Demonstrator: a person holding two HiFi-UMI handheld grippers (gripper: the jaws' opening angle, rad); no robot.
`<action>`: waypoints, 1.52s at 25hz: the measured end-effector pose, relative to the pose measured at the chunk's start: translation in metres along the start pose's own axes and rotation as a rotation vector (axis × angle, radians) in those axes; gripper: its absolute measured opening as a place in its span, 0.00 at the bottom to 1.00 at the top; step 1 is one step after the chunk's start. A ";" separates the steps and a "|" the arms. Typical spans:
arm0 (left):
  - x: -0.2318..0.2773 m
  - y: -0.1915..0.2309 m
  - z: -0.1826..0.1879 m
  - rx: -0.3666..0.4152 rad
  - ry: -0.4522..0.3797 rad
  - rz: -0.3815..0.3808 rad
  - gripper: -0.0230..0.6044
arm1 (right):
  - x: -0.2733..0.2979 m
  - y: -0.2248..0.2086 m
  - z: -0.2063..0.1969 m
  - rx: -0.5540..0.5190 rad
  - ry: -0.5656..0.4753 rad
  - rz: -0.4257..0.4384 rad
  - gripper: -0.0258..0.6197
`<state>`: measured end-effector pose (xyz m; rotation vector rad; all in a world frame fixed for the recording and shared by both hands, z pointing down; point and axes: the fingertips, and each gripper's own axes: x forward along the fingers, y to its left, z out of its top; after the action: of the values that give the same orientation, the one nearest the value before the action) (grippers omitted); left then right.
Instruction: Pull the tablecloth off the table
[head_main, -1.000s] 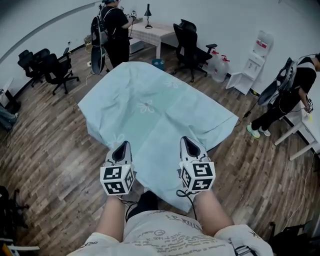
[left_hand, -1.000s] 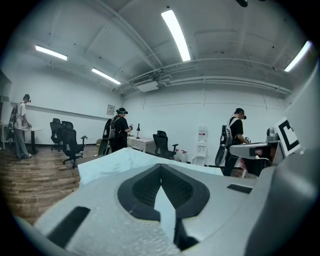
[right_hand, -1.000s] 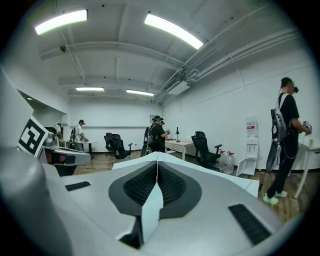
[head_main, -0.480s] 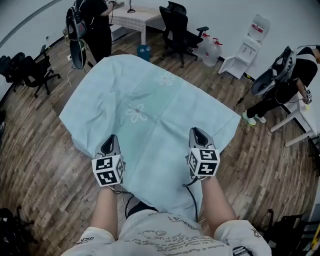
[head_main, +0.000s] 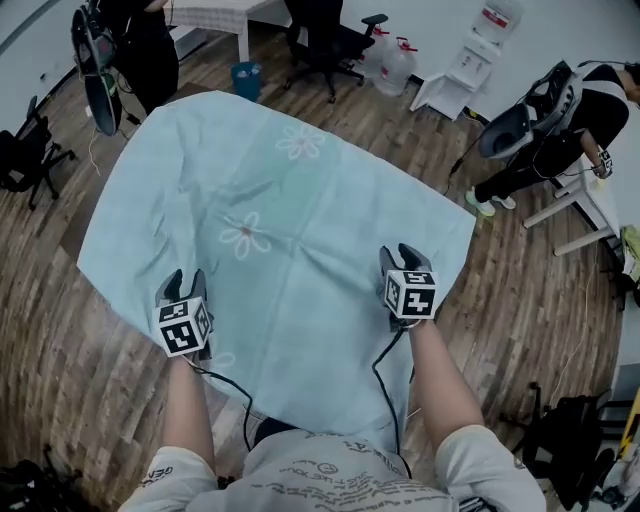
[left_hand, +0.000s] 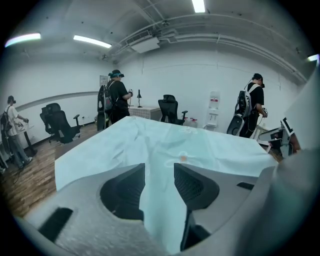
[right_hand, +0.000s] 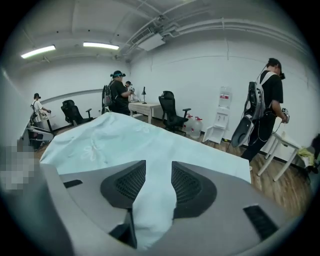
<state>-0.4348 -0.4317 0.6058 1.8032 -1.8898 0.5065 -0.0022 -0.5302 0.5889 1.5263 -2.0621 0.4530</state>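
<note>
Head view: fingers (head_main: 198, 284) opening, tablecloth (head_main: 285, 195) between

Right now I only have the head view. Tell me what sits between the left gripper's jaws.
Observer: A fold of the tablecloth runs between the opening jaws of the left gripper.
Operator: Now check the other one.
Observer: Same there: the cloth is bunched between the jaws of the right gripper, also opening.
Operator: Report anyone off to the left.
Observer: A person stands near office chairs at the far left of the room.
</note>
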 end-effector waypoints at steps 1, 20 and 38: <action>0.012 0.003 -0.005 0.001 0.022 -0.002 0.33 | 0.009 -0.007 -0.007 0.001 0.026 -0.013 0.28; 0.118 0.031 -0.067 0.013 0.246 -0.012 0.45 | 0.091 -0.063 -0.099 0.115 0.341 -0.061 0.44; 0.099 0.003 -0.062 0.022 0.226 -0.099 0.05 | 0.083 -0.060 -0.092 0.022 0.315 -0.101 0.06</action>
<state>-0.4344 -0.4773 0.7134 1.7623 -1.6413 0.6677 0.0561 -0.5613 0.7095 1.4587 -1.7361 0.6346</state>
